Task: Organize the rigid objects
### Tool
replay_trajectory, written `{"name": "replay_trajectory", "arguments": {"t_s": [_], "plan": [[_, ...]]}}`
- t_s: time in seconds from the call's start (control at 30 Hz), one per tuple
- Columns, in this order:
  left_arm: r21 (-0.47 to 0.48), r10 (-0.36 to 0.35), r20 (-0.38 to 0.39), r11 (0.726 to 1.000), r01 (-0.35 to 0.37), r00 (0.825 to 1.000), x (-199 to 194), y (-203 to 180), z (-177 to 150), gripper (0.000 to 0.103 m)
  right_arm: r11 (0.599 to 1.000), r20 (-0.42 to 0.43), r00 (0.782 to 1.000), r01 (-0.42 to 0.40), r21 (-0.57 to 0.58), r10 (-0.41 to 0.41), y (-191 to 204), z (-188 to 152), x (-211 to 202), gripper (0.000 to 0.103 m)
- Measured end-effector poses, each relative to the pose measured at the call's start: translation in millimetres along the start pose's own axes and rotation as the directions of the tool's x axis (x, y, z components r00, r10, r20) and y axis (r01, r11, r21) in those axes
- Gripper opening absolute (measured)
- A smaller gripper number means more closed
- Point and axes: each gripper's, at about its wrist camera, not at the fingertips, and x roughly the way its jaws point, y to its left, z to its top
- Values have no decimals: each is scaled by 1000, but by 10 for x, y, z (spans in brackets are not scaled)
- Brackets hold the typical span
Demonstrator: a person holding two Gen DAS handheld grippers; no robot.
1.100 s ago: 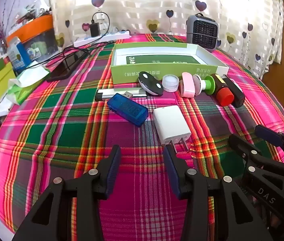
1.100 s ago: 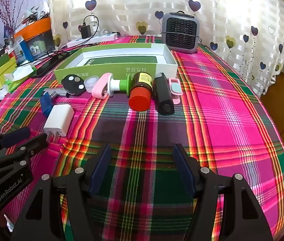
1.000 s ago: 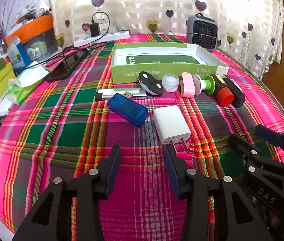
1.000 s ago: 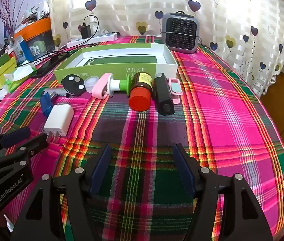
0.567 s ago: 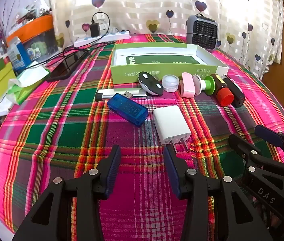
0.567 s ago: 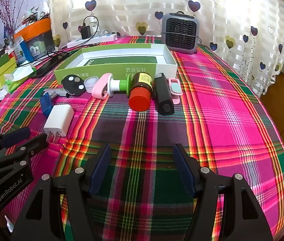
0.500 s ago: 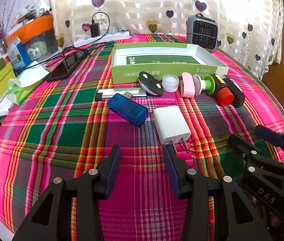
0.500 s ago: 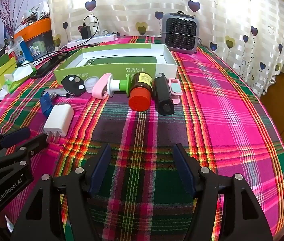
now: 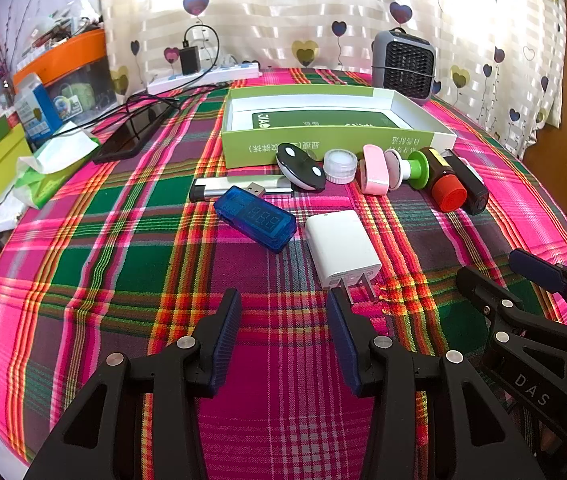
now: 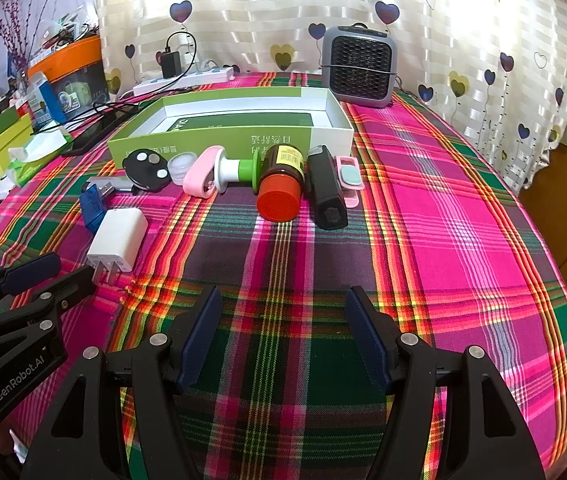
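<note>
An open green box (image 9: 335, 142) (image 10: 223, 136) lies on the plaid tablecloth. In front of it lie a row of small items: a black key fob (image 9: 301, 166), a white cap (image 9: 339, 166), a pink roller (image 10: 203, 174), a brown bottle with a red lid (image 10: 279, 188), a black stick (image 10: 325, 188). Nearer lie a blue USB meter (image 9: 255, 220) and a white charger (image 9: 341, 248) (image 10: 117, 240). My left gripper (image 9: 283, 308) is open and empty, just short of the charger. My right gripper (image 10: 283, 308) is open and empty, well short of the bottle.
A grey fan heater (image 10: 357, 66) stands behind the box. A power strip (image 9: 203, 80), cables and a dark phone (image 9: 131, 136) lie at the back left. Boxes and tissues (image 9: 47, 164) crowd the left edge. A silver USB stick (image 9: 239, 186) lies by the meter.
</note>
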Motion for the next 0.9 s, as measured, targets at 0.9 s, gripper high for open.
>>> {"name": "replay_trajectory", "arguments": {"t_s": [0.9], "plan": [[11,-19,6,1000,19,1000,4,13,11,43,1000,-3,1000,-9,-3,9,-12,3,10,65]]}}
